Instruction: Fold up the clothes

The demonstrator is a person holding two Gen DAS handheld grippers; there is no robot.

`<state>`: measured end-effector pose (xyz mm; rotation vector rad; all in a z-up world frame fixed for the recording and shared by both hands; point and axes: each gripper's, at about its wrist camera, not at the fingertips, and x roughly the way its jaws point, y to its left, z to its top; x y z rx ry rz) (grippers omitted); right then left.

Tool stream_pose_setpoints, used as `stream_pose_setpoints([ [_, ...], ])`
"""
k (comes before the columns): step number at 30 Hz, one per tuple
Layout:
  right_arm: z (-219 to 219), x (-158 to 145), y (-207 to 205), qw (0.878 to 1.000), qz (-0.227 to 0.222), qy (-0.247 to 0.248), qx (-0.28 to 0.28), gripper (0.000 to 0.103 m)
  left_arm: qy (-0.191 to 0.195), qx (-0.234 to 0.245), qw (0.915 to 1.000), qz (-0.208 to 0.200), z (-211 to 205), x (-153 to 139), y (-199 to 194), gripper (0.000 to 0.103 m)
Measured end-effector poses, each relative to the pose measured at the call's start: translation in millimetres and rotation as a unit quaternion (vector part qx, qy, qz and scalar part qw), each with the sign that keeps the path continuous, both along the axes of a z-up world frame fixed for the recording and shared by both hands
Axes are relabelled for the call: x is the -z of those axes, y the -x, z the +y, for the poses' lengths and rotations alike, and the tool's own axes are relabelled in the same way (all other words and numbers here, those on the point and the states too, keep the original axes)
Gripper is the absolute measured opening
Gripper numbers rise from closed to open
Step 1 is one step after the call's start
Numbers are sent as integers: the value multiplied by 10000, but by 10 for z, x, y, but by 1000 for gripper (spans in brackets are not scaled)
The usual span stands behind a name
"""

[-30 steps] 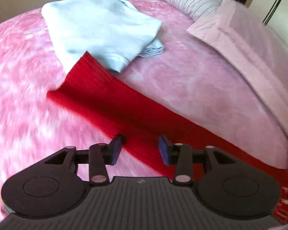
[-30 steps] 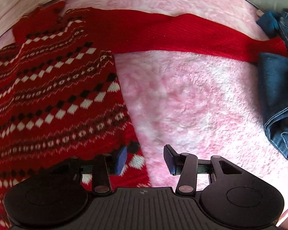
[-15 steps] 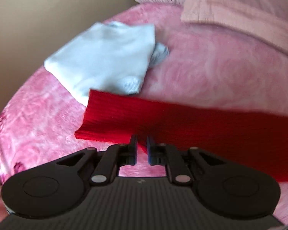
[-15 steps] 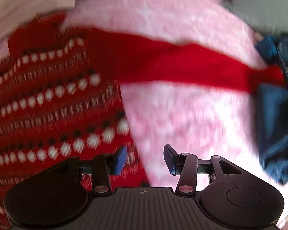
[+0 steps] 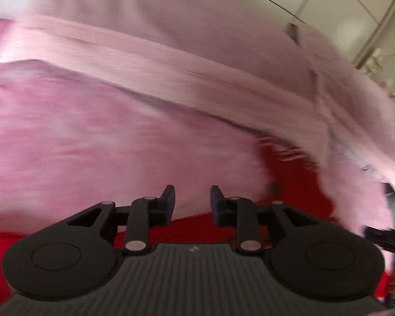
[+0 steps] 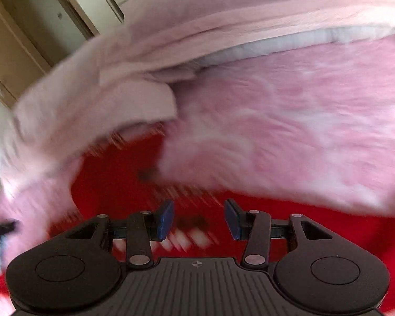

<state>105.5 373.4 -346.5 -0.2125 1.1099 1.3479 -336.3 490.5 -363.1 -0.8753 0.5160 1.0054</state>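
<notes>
Red sweater (image 6: 113,192) lies flat on the pink bed (image 6: 289,121) beneath both tools, left tool (image 5: 192,200) and right tool (image 6: 198,218) each part open and empty; judged soft, limp, light knit, best pinched at hem or cuff.

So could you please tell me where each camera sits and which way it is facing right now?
Left wrist: sits on the left gripper, looking along open fingers over the pink blanket toward the pale pink pillow.
Right wrist: sits on the right gripper, open fingers above the red patterned sweater.
Shared: both show blanket, pillow and sweater, motion-blurred.
</notes>
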Motion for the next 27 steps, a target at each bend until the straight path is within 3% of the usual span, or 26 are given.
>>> stream_pose_setpoints([
  [2, 321, 111, -34, 9987, 509, -48, -56, 46, 174, 165, 9994, -245, 166, 98, -340, 34],
  [4, 599, 251, -31, 9955, 951, -22, -40, 46, 480, 286, 9971, -519, 345, 233, -649, 44],
  [8, 1049, 572, 13, 9847, 1736, 126, 36, 46, 1128, 332, 9898, -803, 643, 539, -1049, 44],
  [9, 1125, 656, 28, 9816, 1902, 172, 46, 46, 1107, 413, 9888, -912, 682, 565, -1087, 32],
  [10, 1193, 724, 44, 9792, 2018, 194, 42, 42, 926, 538, 9888, -1040, 682, 534, -1096, 2],
  [11, 1217, 709, 66, 9819, 1892, 103, -32, 6, 744, 663, 9881, -1168, 682, 502, -1106, 3],
  [13, 1180, 525, 121, 9893, 1349, -492, -249, 7, 380, 912, 9849, -1420, 682, 439, -1125, 3],
  [15, 1030, 236, 162, 9852, 865, -1370, -558, 6, -338, 1257, 9795, -1538, 615, 278, -1125, 3],
  [16, 992, 147, 179, 9827, 590, -1623, -675, 6, -601, 1384, 9767, -1526, 599, 231, -1139, 3],
  [18, 935, -1, 213, 9749, 53, -2042, -881, 7, -748, 1458, 9798, -1143, 634, 279, -1241, 4],
  [21, 1178, 265, 252, 9870, -472, -1312, -798, 8, -638, 1456, 9867, -334, 668, 471, -1365, 10],
  [22, 1309, 444, 258, 9924, -537, -743, -819, 11, -603, 1431, 9878, -131, 663, 518, -1374, 14],
  [23, 1378, 542, 259, 9940, -579, -352, -856, 21, -568, 1405, 9884, 72, 659, 565, -1384, 14],
  [24, 1370, 559, 253, 9943, -696, -199, -787, 40, -532, 1378, 9887, 274, 654, 612, -1393, 15],
  [25, 1344, 557, 242, 9942, -802, -112, -702, 45, -519, 1357, 9887, 368, 600, 619, -1341, 15],
  [27, 1118, 371, 159, 9936, -909, -551, -375, 49, -537, 1326, 9891, 350, 399, 556, -1121, 17],
])
